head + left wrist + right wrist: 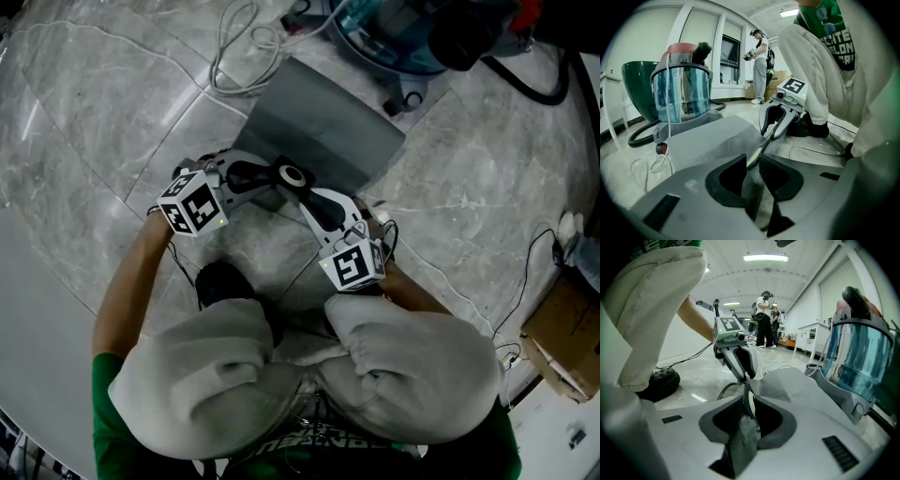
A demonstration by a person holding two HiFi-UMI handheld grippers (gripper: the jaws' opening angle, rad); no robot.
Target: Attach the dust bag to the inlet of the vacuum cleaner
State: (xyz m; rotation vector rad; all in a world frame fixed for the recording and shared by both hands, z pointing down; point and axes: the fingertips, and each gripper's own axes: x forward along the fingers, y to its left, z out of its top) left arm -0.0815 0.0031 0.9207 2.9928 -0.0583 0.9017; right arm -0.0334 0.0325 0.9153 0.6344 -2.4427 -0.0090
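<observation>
1. The dust bag [323, 127] is grey, matt, cloth-like stuff; the left gripper view shows a fine grainy texture on its face.
2. The floor [103, 112] is veined grey stone, polished to a soft sheen.
3. The vacuum cleaner [682, 96] has a glossy, clear blue plastic drum on a duller grey plastic base.
4. The left gripper [752, 159] and right gripper [749, 401] have smooth, matt, pale plastic shells with dull black jaw linings.
5. The person's trousers [206, 375] are pale, soft cloth.
6. The box [562, 328] is matt brown cardboard.

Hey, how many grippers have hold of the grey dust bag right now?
2. The left gripper is clamped on the dust bag at its near edge, on the person's left. The right gripper is clamped on the same edge, right beside it. Neither is hidden.
</observation>
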